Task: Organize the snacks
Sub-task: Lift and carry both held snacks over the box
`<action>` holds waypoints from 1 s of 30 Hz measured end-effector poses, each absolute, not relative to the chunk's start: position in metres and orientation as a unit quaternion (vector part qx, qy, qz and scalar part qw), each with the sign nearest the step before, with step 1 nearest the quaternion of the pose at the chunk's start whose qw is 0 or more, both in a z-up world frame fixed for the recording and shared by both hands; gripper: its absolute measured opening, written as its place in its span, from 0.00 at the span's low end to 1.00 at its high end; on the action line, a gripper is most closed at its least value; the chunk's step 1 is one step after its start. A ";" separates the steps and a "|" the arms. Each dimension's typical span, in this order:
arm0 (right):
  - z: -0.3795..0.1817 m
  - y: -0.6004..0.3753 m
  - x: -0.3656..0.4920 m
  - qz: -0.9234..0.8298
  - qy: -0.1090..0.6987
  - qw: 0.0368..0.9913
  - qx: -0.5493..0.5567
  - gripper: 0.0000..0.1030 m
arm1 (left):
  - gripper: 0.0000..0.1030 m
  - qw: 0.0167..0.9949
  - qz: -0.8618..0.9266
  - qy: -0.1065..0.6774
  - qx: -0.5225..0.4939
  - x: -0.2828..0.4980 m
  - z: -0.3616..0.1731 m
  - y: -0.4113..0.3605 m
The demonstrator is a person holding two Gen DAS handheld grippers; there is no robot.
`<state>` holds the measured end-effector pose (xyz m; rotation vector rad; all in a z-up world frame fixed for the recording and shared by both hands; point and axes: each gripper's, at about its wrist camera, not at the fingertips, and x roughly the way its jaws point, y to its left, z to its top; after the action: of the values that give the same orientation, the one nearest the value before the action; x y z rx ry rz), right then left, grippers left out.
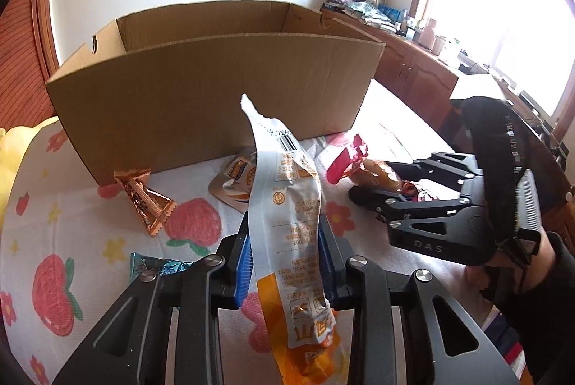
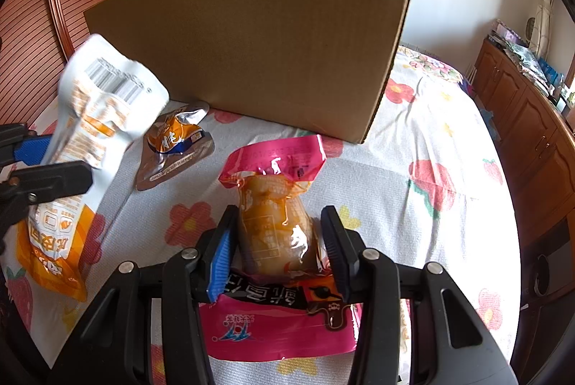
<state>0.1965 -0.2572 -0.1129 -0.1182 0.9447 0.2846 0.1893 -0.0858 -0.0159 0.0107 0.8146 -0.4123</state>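
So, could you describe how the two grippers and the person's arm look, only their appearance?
Both grippers are black, angular linkage frames with round silver bolts. The left gripper carries ribbed blue pads inside its fingers; the right gripper shows one blue pad and one darker. In the left wrist view its side bears pale letters "DAS", and the hand behind wears a black sleeve.

Surface: bed with white floral-print cover [image 2: 413, 140] | Cardboard box [image 1: 222, 90] stood open-topped on it at the far side | Crumpled foil snack pouch [image 2: 176, 151] lay just before the box | Copper-coloured wrapper [image 1: 145, 201] lay near the box's left corner | Teal packet [image 1: 154, 264] lay nearer the camera, partly hidden.
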 end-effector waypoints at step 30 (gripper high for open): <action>-0.069 -0.266 0.168 0.149 0.399 0.904 -0.033 0.40 | 0.31 0.917 -0.201 0.343 -0.002 0.171 0.030 -0.054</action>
<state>0.1681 -0.2660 -0.0688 -0.0681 0.8244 0.3073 0.1706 -0.0536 0.0295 -0.0035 0.7060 -0.4144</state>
